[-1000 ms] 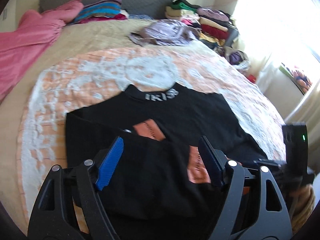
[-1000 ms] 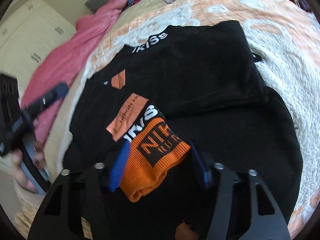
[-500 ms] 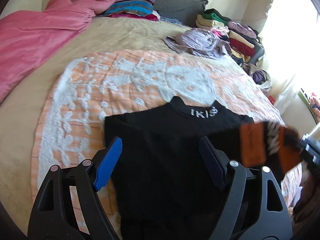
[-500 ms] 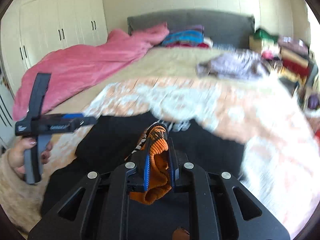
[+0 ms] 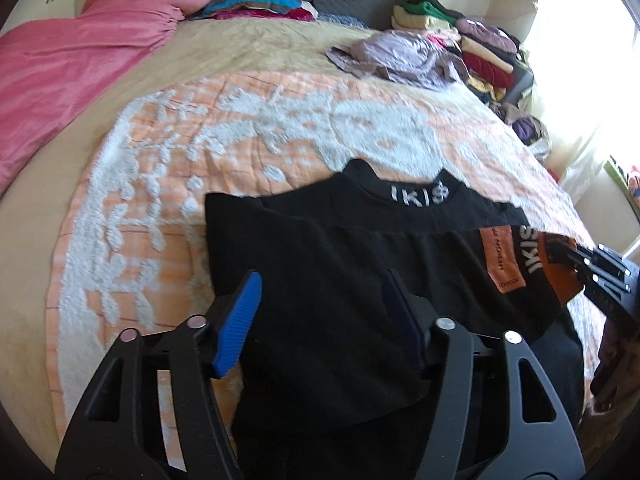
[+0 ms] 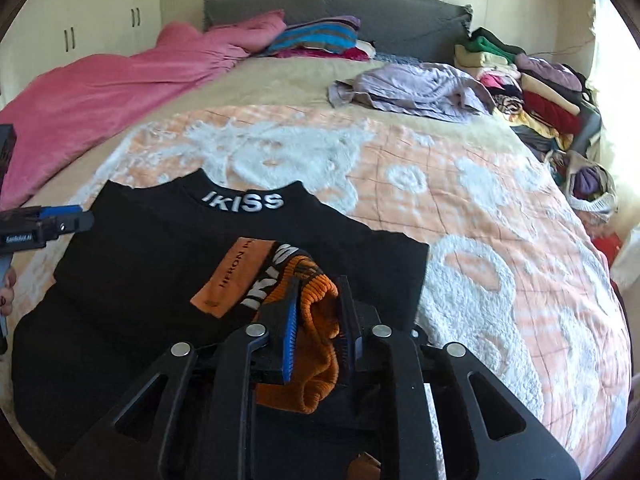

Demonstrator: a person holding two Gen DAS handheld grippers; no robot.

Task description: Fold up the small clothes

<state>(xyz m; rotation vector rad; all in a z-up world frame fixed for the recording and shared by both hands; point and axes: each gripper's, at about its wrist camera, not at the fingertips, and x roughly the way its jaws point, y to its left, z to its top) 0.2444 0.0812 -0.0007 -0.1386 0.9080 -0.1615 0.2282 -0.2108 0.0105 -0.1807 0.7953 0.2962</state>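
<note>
A black sweater (image 5: 320, 248) with a white-lettered collar (image 5: 418, 196) lies flat on the orange-and-white bedspread (image 5: 240, 120). Its sleeve runs out to the right and ends in an orange ribbed cuff (image 6: 320, 320). My right gripper (image 6: 319, 284) is shut on that cuff and holds it just above the sweater's body (image 6: 160, 264); its jaws are opening slightly. In the left wrist view the cuff (image 5: 556, 276) and right gripper (image 5: 600, 276) sit at the right edge. My left gripper (image 5: 322, 280) hovers over the sweater's lower left; its jaws are closing with nothing pinched between them.
A pink blanket (image 6: 100, 92) covers the bed's left side. A crumpled lilac garment (image 6: 416, 88) lies further up, with stacked folded clothes (image 6: 532, 84) to its right. Striped clothes (image 6: 320, 38) rest against the grey headboard. A hand with the left gripper's body (image 6: 44, 224) shows at the left edge.
The right gripper shut on the orange cuff, lifted it and drew the sleeve out to the right. The left gripper's jaws narrowed and it slid toward the sweater's left side.
</note>
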